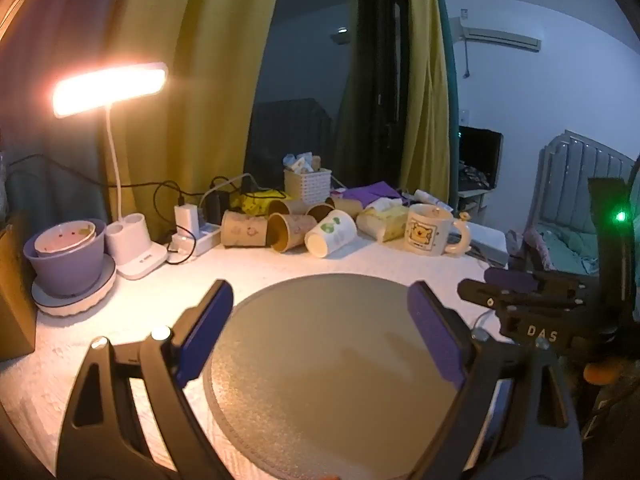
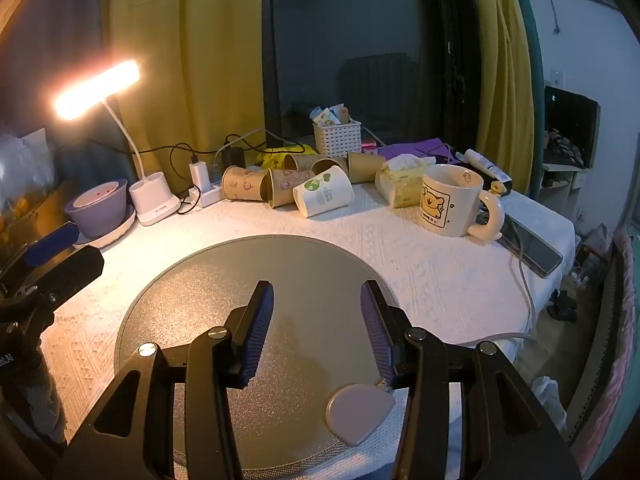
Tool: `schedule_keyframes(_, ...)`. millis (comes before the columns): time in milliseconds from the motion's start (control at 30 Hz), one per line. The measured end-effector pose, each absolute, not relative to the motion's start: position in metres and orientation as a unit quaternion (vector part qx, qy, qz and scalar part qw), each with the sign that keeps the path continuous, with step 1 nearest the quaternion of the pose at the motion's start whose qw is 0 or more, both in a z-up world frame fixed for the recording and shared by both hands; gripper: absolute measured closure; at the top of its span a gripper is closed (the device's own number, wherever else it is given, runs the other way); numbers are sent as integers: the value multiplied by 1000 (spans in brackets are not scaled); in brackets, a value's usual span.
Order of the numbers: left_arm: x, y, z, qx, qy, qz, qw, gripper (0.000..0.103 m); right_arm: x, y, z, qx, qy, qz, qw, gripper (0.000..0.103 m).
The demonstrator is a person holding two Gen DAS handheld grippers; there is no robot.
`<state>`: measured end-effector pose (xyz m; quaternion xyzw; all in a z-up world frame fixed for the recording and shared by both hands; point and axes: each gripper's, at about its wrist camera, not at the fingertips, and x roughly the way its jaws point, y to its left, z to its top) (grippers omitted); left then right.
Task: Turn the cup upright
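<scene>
Several cups (image 1: pixel 280 224) lay on their sides in a huddle beyond the round mat (image 1: pixel 320 360), touching one another, so your spread, empty left gripper (image 1: pixel 320 336) risked rolling a neighbour when it reached for the white cup (image 1: pixel 331 233). Which cup you meant was not clear.

From the right wrist, your right gripper (image 2: pixel 316 328) was also parted and empty over the mat; the mug (image 2: pixel 452 200) already stood upright beside the mat, and its handle could snag you.
</scene>
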<state>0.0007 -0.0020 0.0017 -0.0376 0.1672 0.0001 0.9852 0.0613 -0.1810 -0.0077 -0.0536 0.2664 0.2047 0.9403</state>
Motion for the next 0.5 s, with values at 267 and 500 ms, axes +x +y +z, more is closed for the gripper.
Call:
schedule_keyframes(267, -2, 5, -2, -50, 165, -8, 985, 13, 61, -181, -8, -53, 266, 205, 940, 55)
schedule_keyframes(500, 0, 6, -3, -56, 170, -4, 984, 13, 62, -181, -7, -53, 266, 205, 940, 55)
